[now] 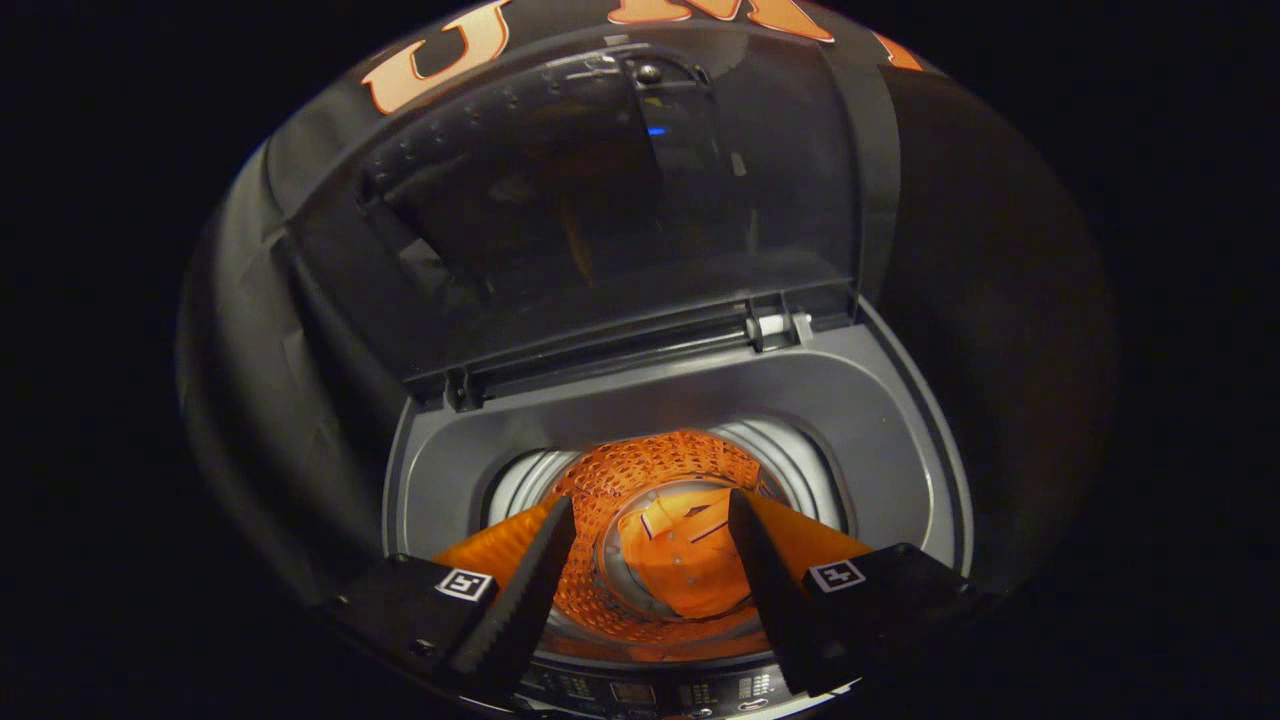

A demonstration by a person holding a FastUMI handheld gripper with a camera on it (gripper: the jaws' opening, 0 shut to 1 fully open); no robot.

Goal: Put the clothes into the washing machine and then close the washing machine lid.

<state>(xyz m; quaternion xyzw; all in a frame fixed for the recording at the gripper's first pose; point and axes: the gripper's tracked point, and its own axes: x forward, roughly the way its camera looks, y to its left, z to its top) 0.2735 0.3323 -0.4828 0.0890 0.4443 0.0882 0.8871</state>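
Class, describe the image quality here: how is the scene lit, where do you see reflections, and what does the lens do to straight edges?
Gripper view: dim overall, brightest inside the drum; the raised lid shows faint reflections and a small blue glint; fisheye bends the washer rim; the open gripper hangs above an orange garment.

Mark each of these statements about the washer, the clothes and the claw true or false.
1. The washing machine lid is shut. False: it stands raised open.
2. An orange garment lies down in the drum. True.
3. The claw is clamped on the garment. False: its fingers are spread apart above the drum, gripping nothing.
4. The lid hinge sits beyond the drum opening. True.
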